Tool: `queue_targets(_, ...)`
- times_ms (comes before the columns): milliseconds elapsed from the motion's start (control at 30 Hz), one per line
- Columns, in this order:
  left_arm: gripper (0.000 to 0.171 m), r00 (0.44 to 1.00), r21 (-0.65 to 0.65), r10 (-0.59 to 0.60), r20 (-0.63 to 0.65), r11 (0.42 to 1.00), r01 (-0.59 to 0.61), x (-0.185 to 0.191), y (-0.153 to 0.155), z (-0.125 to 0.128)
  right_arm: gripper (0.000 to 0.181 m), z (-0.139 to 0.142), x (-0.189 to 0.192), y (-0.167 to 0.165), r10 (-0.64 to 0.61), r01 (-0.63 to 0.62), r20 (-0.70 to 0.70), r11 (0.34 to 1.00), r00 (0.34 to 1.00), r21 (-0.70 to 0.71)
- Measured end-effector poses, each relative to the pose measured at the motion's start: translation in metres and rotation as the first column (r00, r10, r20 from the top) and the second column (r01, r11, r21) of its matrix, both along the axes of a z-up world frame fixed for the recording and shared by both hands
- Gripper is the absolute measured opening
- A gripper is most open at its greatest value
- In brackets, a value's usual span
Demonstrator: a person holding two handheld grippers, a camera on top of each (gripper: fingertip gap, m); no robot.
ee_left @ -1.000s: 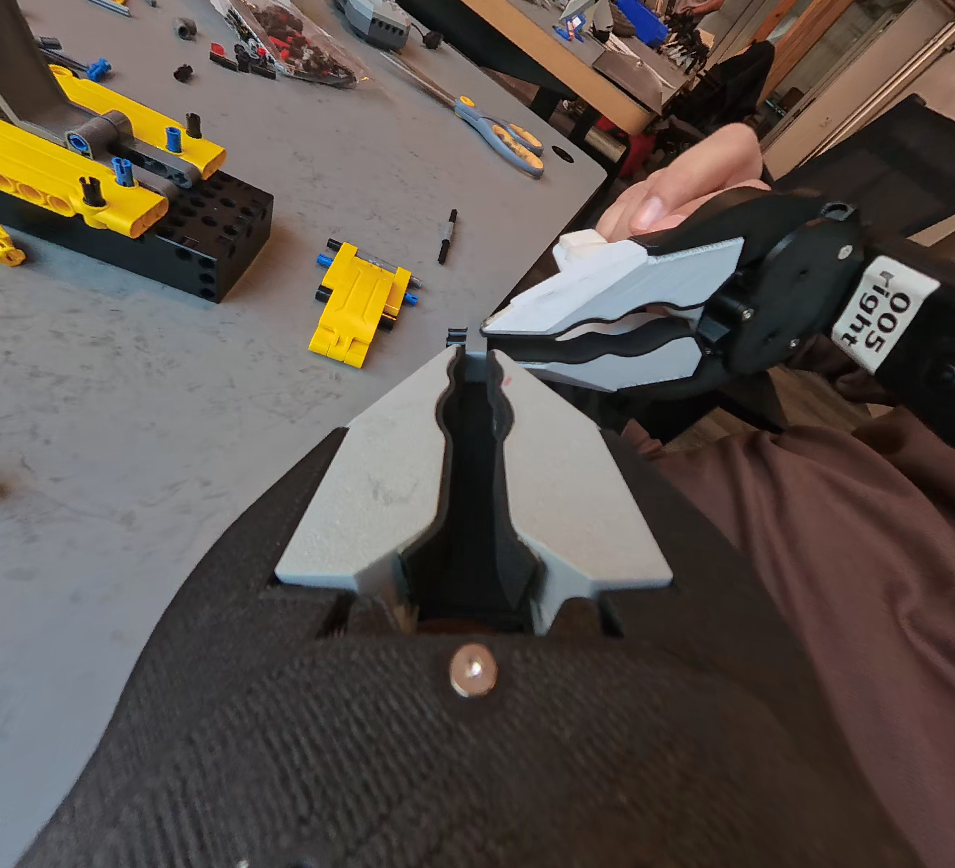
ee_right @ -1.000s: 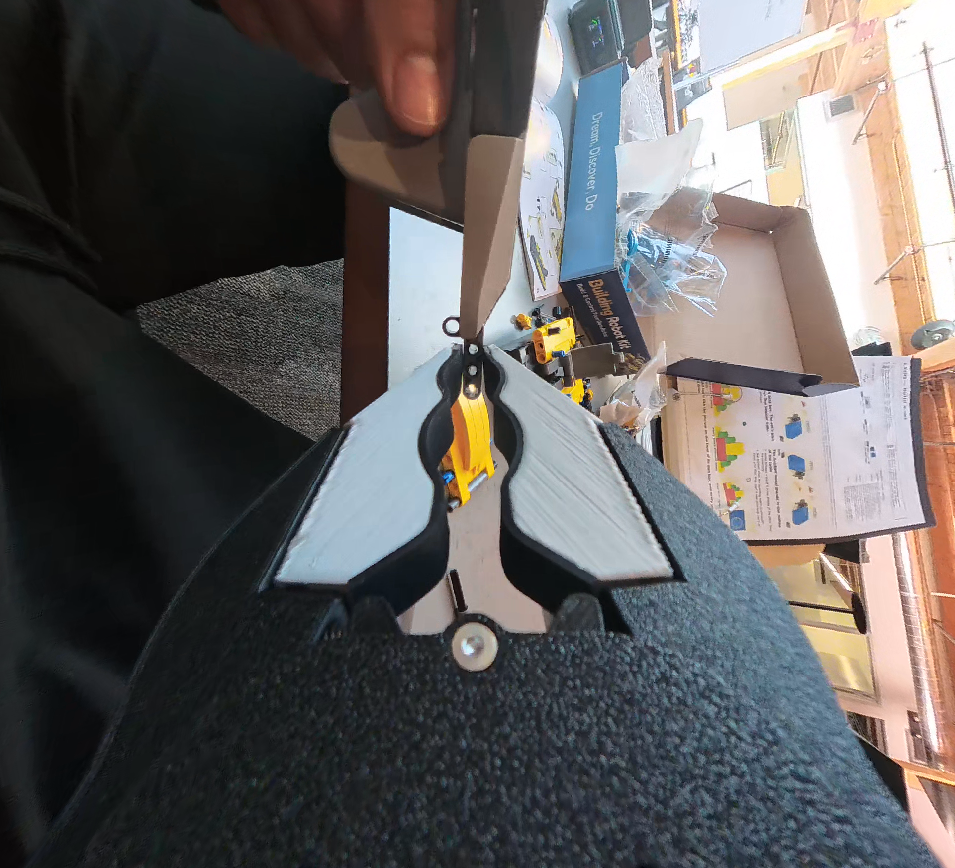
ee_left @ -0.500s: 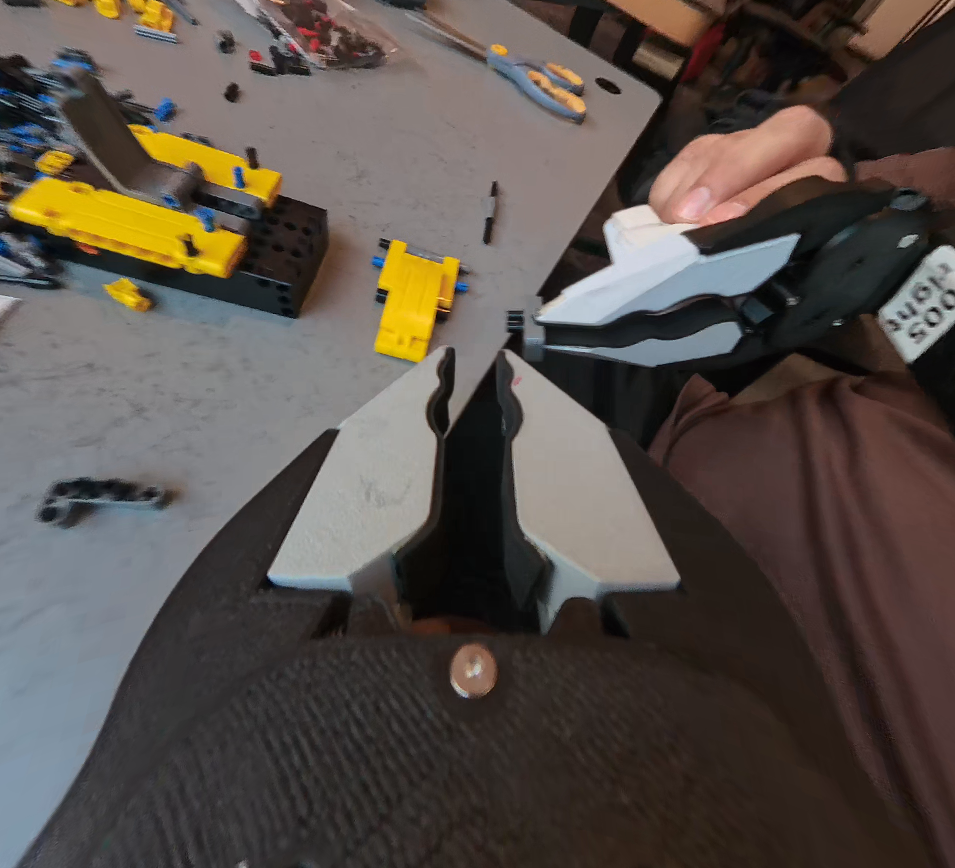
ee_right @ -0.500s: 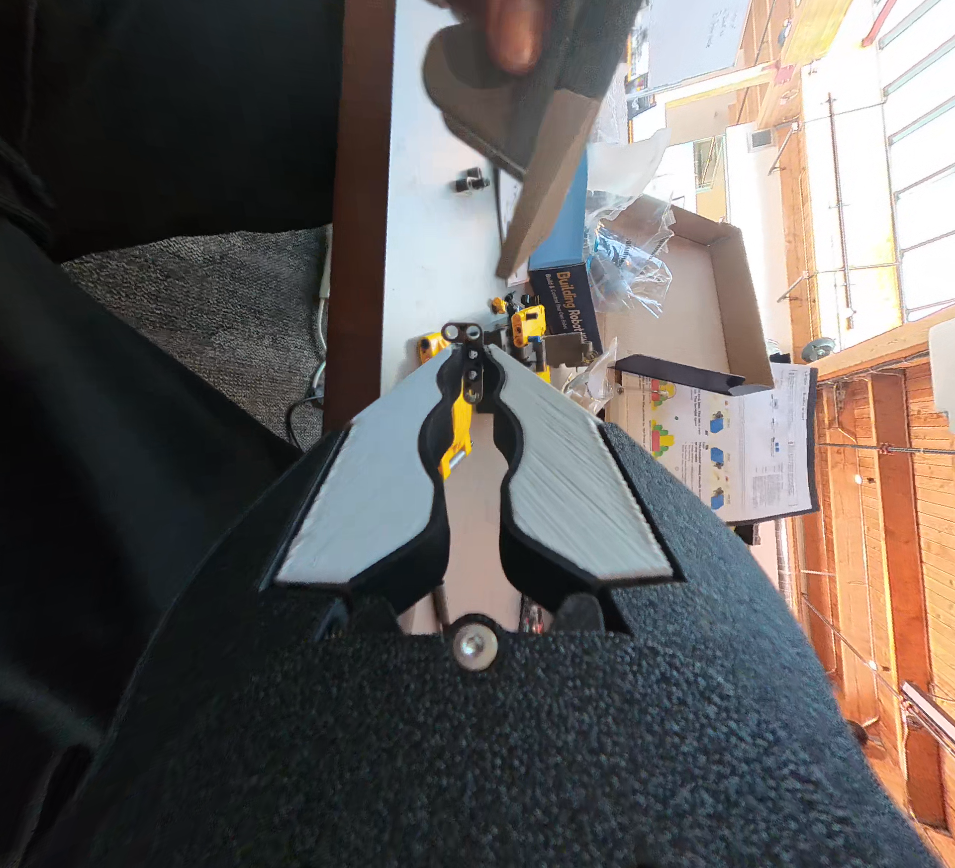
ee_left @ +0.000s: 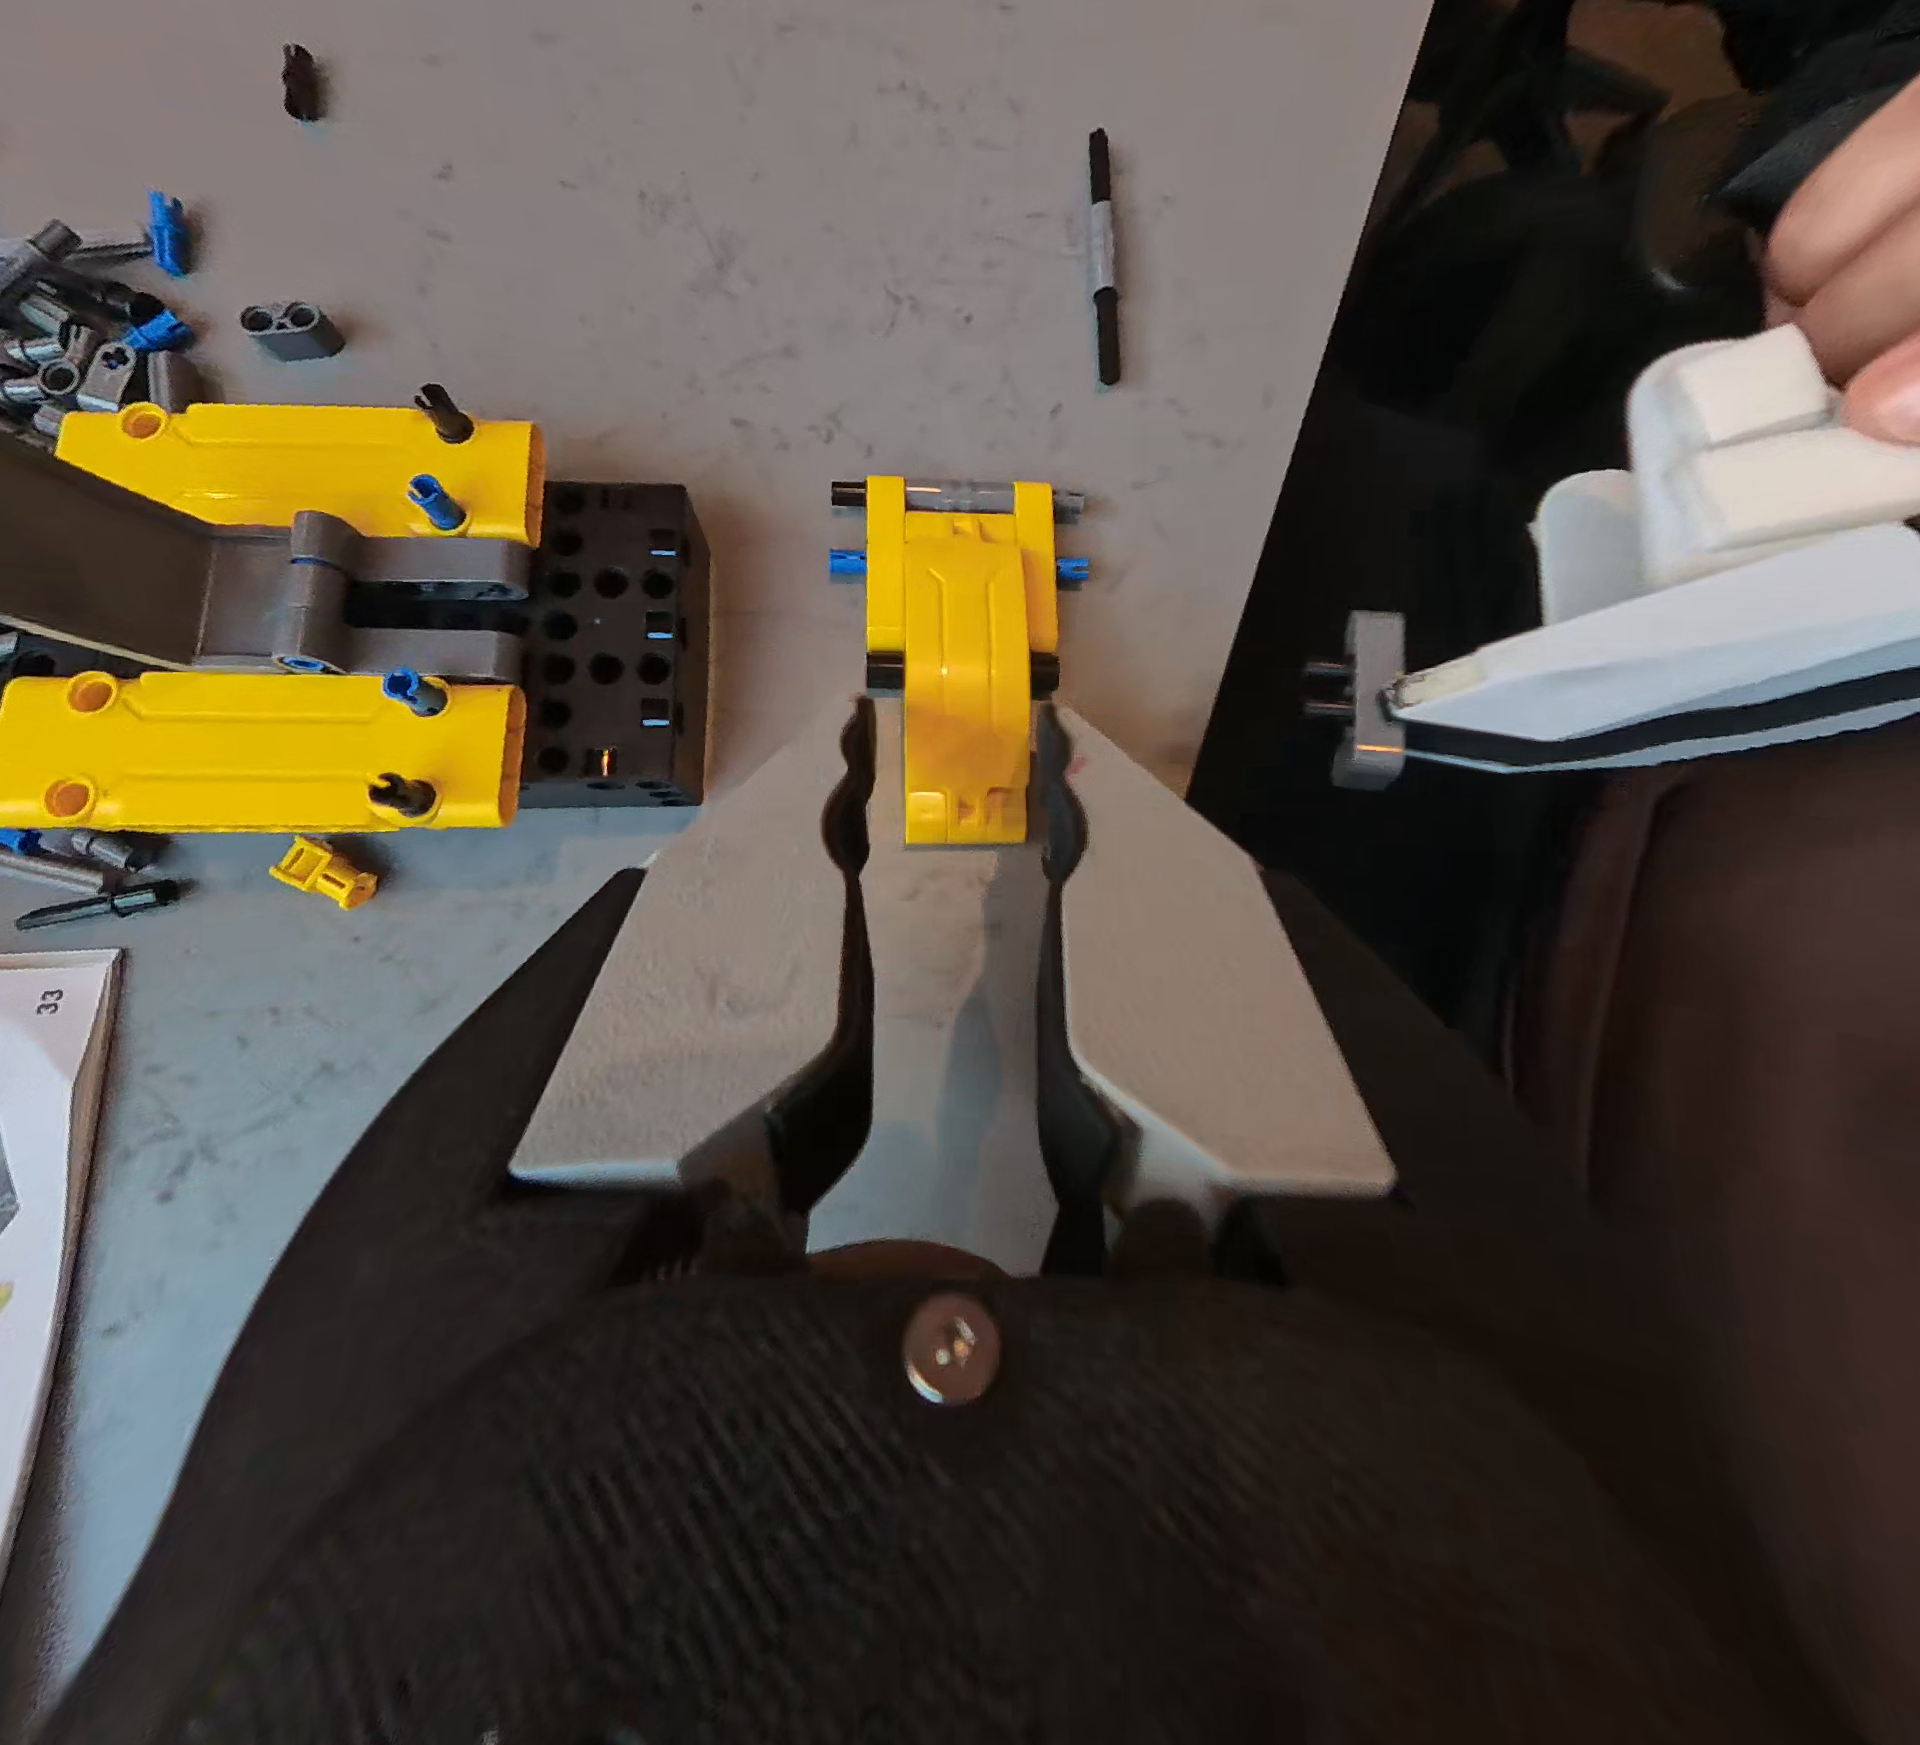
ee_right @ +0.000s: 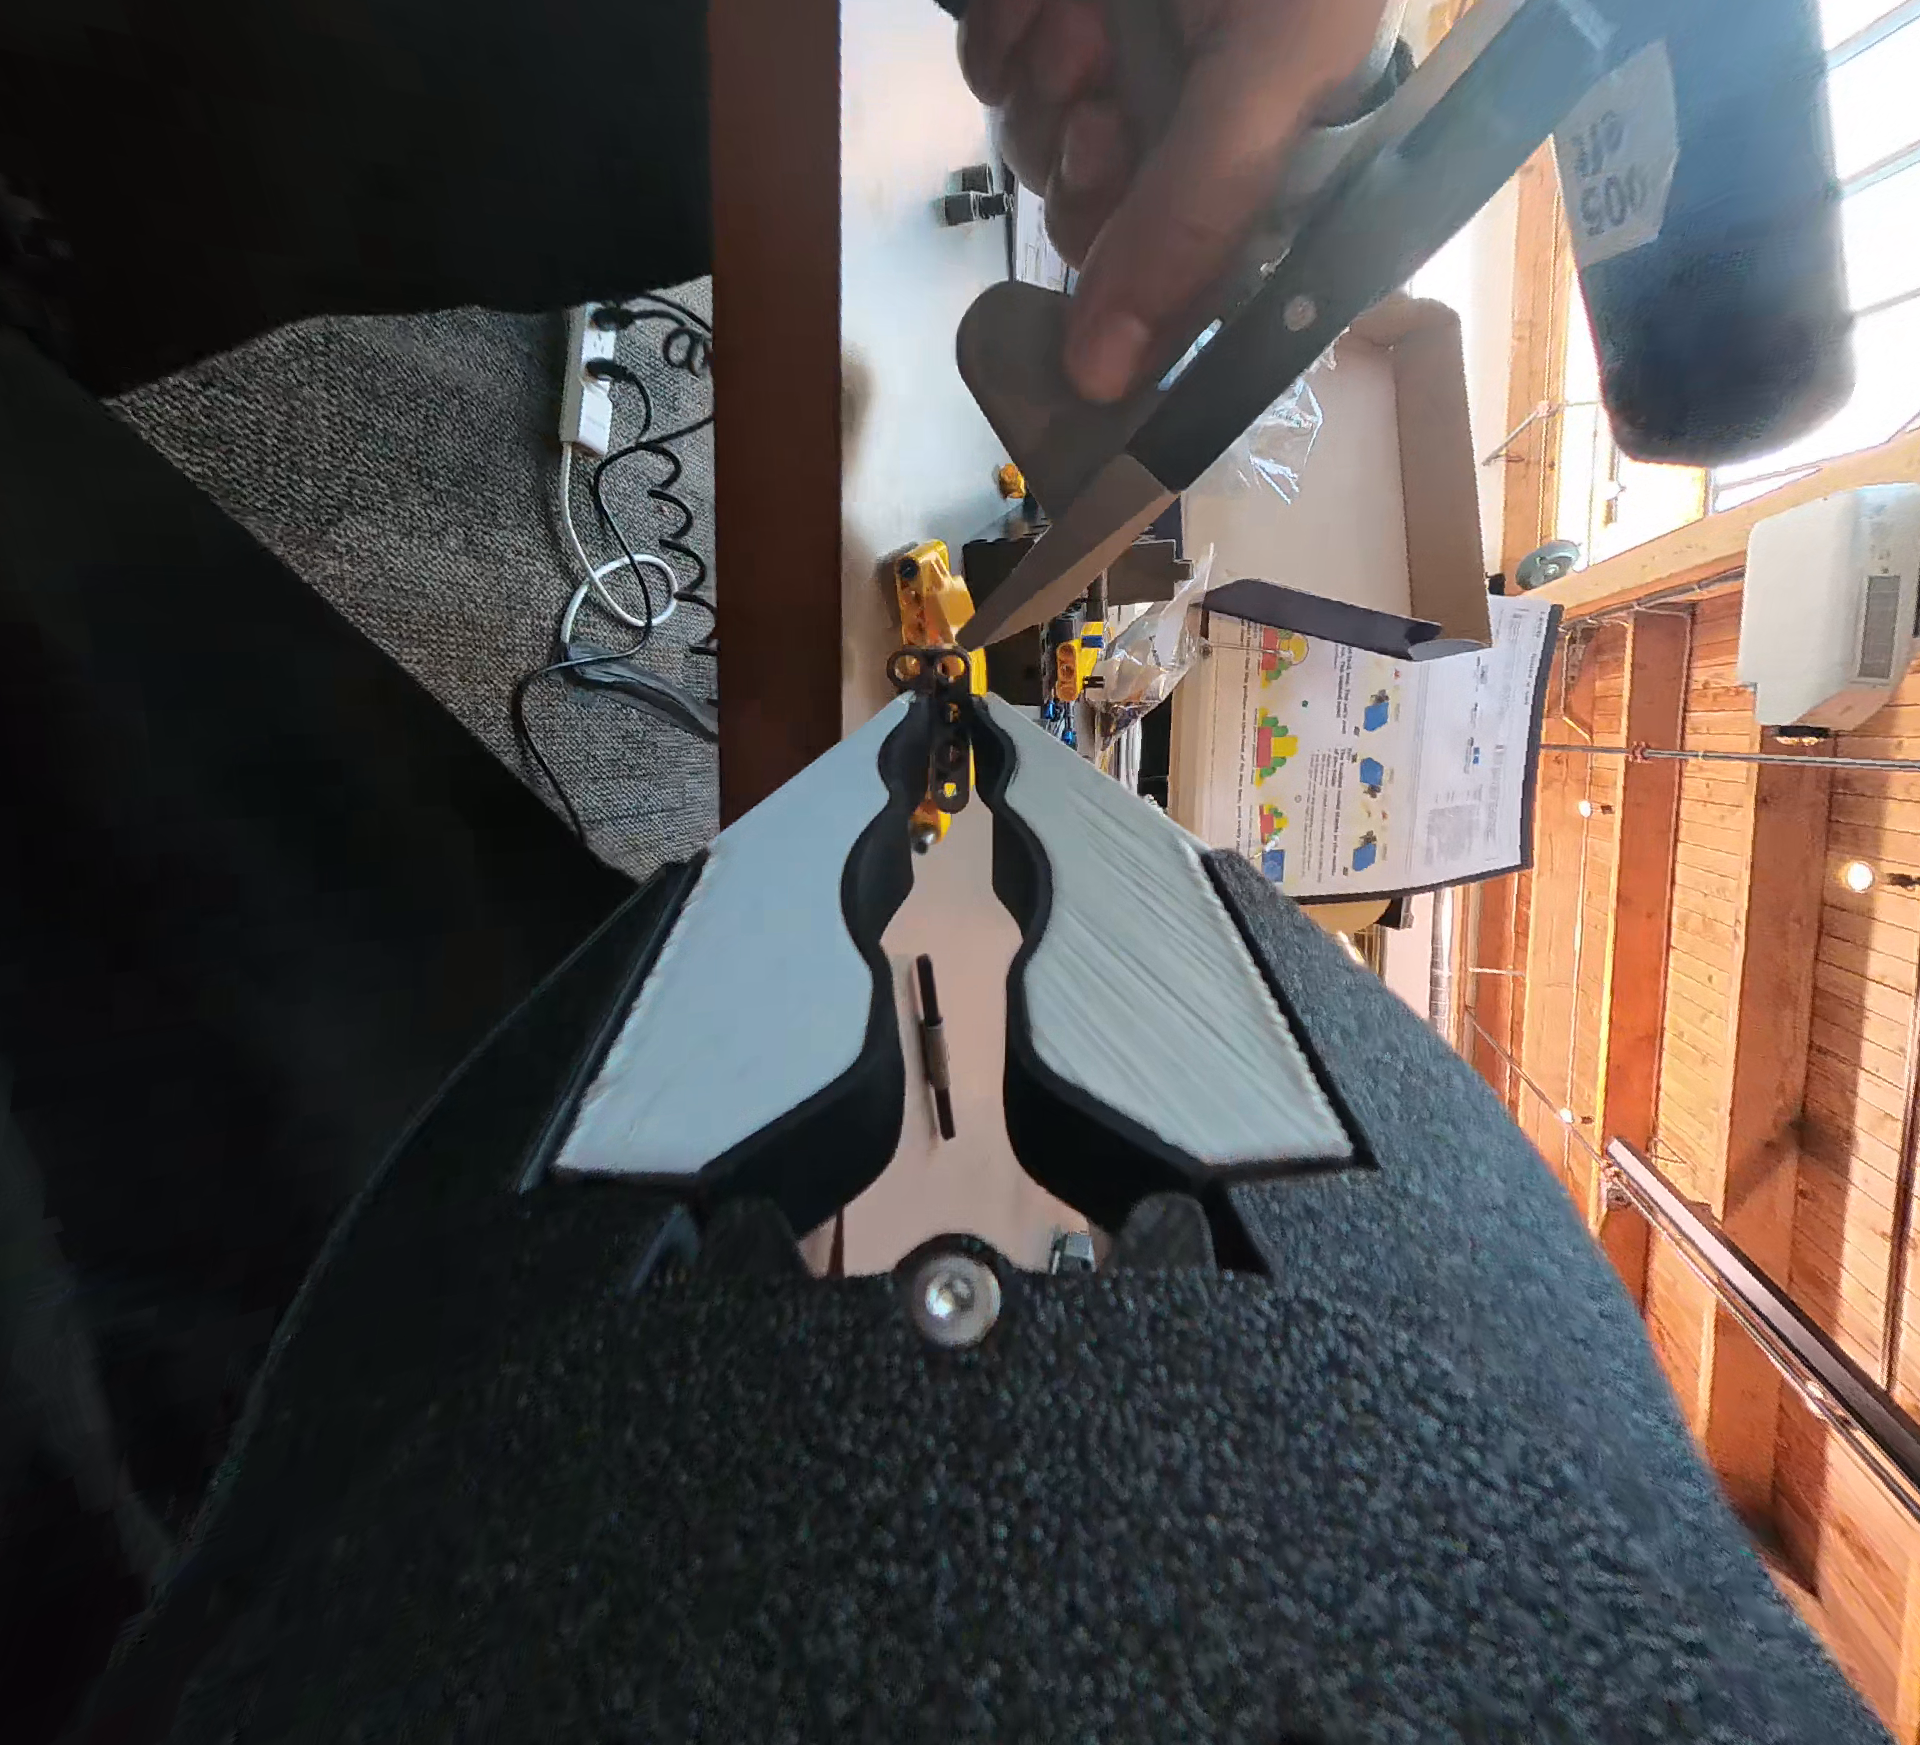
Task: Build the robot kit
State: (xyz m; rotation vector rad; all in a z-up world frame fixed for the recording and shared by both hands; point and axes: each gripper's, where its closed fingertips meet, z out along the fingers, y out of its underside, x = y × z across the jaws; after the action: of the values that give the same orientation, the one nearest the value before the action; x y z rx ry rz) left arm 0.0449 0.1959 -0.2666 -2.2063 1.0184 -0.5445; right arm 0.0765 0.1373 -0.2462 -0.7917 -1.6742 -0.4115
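Note:
A small yellow assembly (ee_left: 961, 656) with black and blue pins lies on the grey table (ee_left: 727, 137) near its right edge. My left gripper (ee_left: 954, 713) is open, with its fingertips on either side of the assembly's near end. My right gripper (ee_left: 1387, 713) hovers just off the table edge, to the right of the assembly. It is shut on a small grey connector with two black pins (ee_left: 1366, 698). In the right wrist view the connector (ee_right: 940, 739) is pinched between my right gripper's (ee_right: 943, 703) tips. There the left gripper (ee_right: 997, 620) points down at the yellow assembly (ee_right: 928, 599).
A large yellow, grey and black block assembly (ee_left: 312, 625) lies left of the small one. A black axle (ee_left: 1101, 261) lies beyond it. Loose pins (ee_left: 83, 324) and a booklet (ee_left: 42, 1124) are at the left. A cardboard box (ee_right: 1434, 469) and an instruction sheet (ee_right: 1382, 750) are farther off.
My left gripper left the grey connector, swung over the table to the small yellow assembly and opened around it. My right gripper kept its hold on the connector.

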Motion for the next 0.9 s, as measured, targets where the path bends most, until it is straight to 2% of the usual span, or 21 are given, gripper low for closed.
queue_targets(233,0.031,0.999,-0.02,-0.024,-0.026,1.0,0.024,-0.001,0.004,-0.001,0.007,-0.004,0.0,0.0,-0.027,0.027,0.025,0.999,0.999,0.026)
queue_targets(433,0.03,0.997,-0.081,-0.073,0.023,0.994,0.075,0.007,-0.001,-0.004,0.007,0.0,-0.003,-0.008,-0.041,0.039,0.016,0.995,0.999,0.093)
queue_targets(633,0.038,0.994,-0.105,-0.112,-0.003,0.988,0.111,0.015,-0.009,-0.005,0.007,-0.002,-0.014,-0.016,-0.066,0.064,0.013,0.991,0.998,0.119)
queue_targets(767,0.036,0.995,-0.087,-0.089,-0.047,0.993,0.084,0.019,-0.007,-0.007,0.007,-0.007,0.001,-0.01,-0.158,0.154,0.03,0.982,0.987,0.11)
queue_targets(900,0.03,0.987,-0.051,-0.129,-0.092,0.991,0.125,0.025,-0.008,-0.007,0.007,-0.011,0.018,-0.013,-0.195,0.185,0.061,0.974,0.979,0.133)
